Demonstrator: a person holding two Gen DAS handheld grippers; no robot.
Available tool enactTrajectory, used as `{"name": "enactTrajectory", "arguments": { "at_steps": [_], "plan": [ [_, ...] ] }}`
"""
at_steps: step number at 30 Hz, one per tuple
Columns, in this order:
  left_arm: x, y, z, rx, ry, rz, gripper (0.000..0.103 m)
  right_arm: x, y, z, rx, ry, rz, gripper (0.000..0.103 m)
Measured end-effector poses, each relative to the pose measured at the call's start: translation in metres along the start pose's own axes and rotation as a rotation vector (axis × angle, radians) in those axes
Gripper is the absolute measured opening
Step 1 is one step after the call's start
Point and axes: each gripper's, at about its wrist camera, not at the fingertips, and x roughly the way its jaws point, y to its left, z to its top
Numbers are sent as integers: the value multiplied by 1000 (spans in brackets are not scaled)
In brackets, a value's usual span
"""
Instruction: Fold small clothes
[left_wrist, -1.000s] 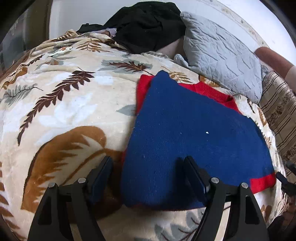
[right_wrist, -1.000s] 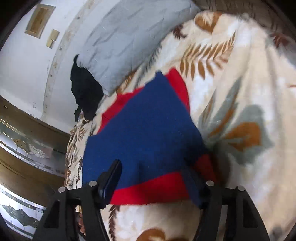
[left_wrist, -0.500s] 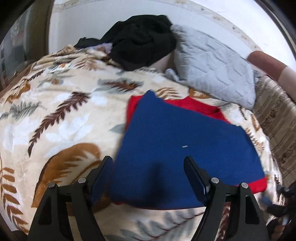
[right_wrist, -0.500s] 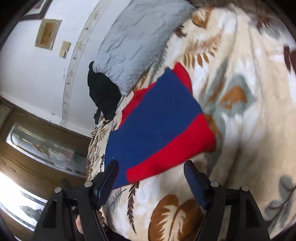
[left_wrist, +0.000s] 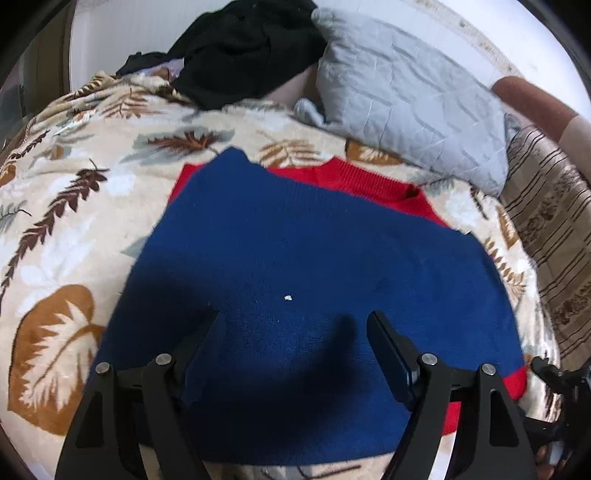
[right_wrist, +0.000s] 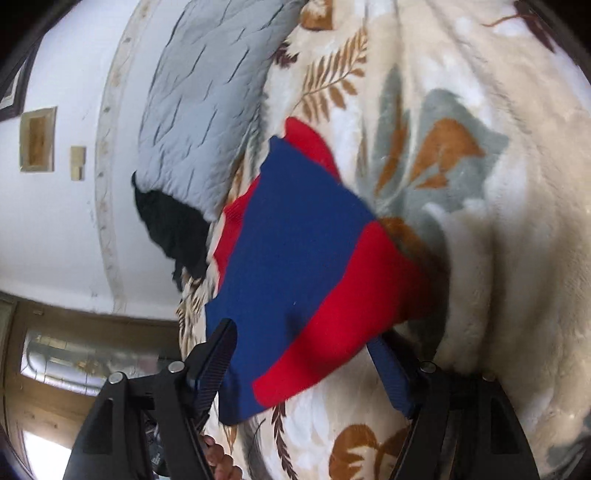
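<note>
Blue knitted sweater with red trim (left_wrist: 314, 266) is seen lying flat beneath and ahead of the spread, empty left gripper (left_wrist: 295, 350), its red hem between the likewise released right gripper (right_wrist: 301, 354) fingers. Only one layer might be pinched (thick knit), so the fold could be dragged askew. Beneath is a plush leaf-patterned blanket (left_wrist: 74, 229), with a grey quilted pillow (left_wrist: 406, 103) beyond the fingertips.

Ahead of my left gripper (left_wrist: 295, 343) the blue and red sweater (left_wrist: 314, 258) lies flat, nothing standing on it, so I can pass freely over it. Beyond its far edge a grey pillow (left_wrist: 410, 99) and a heap of black clothes (left_wrist: 240, 48) block the way, close to the wall. To the left, the leaf-print blanket (left_wrist: 74, 206) is bare. My right gripper (right_wrist: 299, 354) has open blanket to its right.
</note>
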Motion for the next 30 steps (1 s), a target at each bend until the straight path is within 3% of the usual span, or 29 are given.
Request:
{"name": "enactTrajectory", "arguments": {
  "at_steps": [2, 3, 4, 6, 8, 9, 11, 12, 14, 15, 17, 18, 19, 20, 24, 27, 30],
  "plan": [
    [5, -3, -1, 35, -4, 24, 79, 2, 3, 3, -28, -17, -19, 73],
    [5, -5, -2, 48, -7, 30, 79, 6, 7, 5, -65, -19, -51, 53],
    [3, -5, -1, 56, -8, 29, 79, 13, 6, 9, -88, -5, -96, 19],
    [-5, -3, 1, 46, -18, 18, 79, 20, 2, 12, -90, 20, -96, 11],
    [-20, 1, 4, 41, -76, 15, 79, 7, 23, 6, -220, -28, -132, 10],
    [-28, 2, 5, 47, -124, 25, 79, -3, 36, 0, -296, -68, -156, 10],
    [-27, 5, 3, 64, -142, 47, 79, -17, 47, -7, -381, -114, -200, 10],
    [-17, 6, 2, 70, -113, 56, 79, -13, 40, -7, -378, -100, -241, 13],
    [13, 9, -4, 93, 13, 87, 80, 7, 19, -2, -318, 17, -278, 16],
    [10, 7, -7, 122, -32, 94, 81, 3, 10, 0, -289, 18, -212, 17],
    [8, 4, -10, 150, -45, 100, 81, -12, 9, 3, -281, 33, -175, 29],
    [8, 5, -11, 149, -55, 95, 82, -26, 11, 4, -281, 33, -147, 42],
    [8, 6, -11, 149, -58, 91, 82, -38, 14, 6, -288, 15, -125, 64],
    [8, 7, -12, 149, -63, 84, 82, -47, 17, 9, -301, -4, -117, 69],
    [7, 9, -13, 148, -65, 63, 83, -52, 49, 48, -406, -45, -97, 70],
    [7, 10, -16, 154, -71, 40, 86, -6, 65, 93, -459, 23, -111, 70],
    [7, 11, -16, 152, -75, 23, 87, 44, 70, 127, -484, 88, -179, 70]
  ]
}}
